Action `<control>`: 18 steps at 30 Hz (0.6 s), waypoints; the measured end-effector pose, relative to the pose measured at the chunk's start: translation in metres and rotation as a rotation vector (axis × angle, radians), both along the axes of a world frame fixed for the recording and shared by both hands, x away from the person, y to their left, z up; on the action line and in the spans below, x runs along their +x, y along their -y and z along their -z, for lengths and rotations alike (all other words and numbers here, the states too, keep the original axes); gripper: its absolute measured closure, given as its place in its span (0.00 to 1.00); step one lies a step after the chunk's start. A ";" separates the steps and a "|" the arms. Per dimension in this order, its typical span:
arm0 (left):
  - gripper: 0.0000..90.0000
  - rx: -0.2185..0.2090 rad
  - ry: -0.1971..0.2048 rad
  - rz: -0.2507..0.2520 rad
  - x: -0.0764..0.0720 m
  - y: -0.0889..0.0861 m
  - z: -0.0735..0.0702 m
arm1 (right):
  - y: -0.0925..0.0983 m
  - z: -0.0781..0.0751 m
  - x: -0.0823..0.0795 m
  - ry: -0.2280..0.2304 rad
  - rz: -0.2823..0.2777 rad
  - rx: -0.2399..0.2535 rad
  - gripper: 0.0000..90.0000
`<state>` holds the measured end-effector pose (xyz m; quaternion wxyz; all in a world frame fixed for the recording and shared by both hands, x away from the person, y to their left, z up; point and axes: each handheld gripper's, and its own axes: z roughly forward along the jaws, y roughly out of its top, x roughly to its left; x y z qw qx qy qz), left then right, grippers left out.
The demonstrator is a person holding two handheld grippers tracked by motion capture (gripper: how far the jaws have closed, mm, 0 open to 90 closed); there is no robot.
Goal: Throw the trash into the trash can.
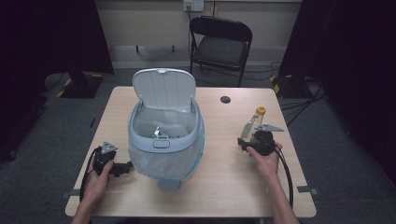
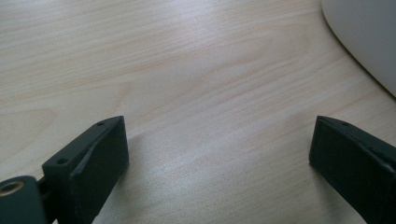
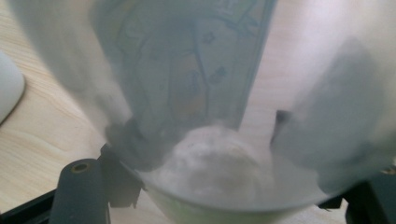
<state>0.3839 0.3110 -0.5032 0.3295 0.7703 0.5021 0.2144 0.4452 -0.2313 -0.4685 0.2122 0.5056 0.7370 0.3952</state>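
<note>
A pale blue-grey bin [image 1: 164, 143] with a clear bag liner stands mid-table, its white lid [image 1: 163, 88] raised at the back. A clear plastic bottle [image 1: 252, 123] with a yellow cap [image 1: 260, 110] leans to the right of the bin. My right gripper [image 1: 244, 140] is shut on the bottle's lower end. In the right gripper view the bottle [image 3: 187, 88] sits blurred between both jaws, its label facing me. My left gripper [image 1: 128, 167] rests low at the bin's left side, open. In the left gripper view the left gripper [image 2: 219, 149] has bare wood between its jaws.
The wooden table [image 1: 224, 186] has a round cable hole [image 1: 225, 99] behind the bottle. A crumpled shiny item [image 1: 159, 133] lies in the bin. The bin's white curved side [image 2: 369, 37] edges the left gripper view. A black folding chair [image 1: 219, 44] stands beyond the table.
</note>
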 end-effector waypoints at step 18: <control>0.04 -0.007 -0.001 0.003 0.000 0.000 0.000 | -0.009 -0.015 -0.014 0.024 -0.049 0.038 0.30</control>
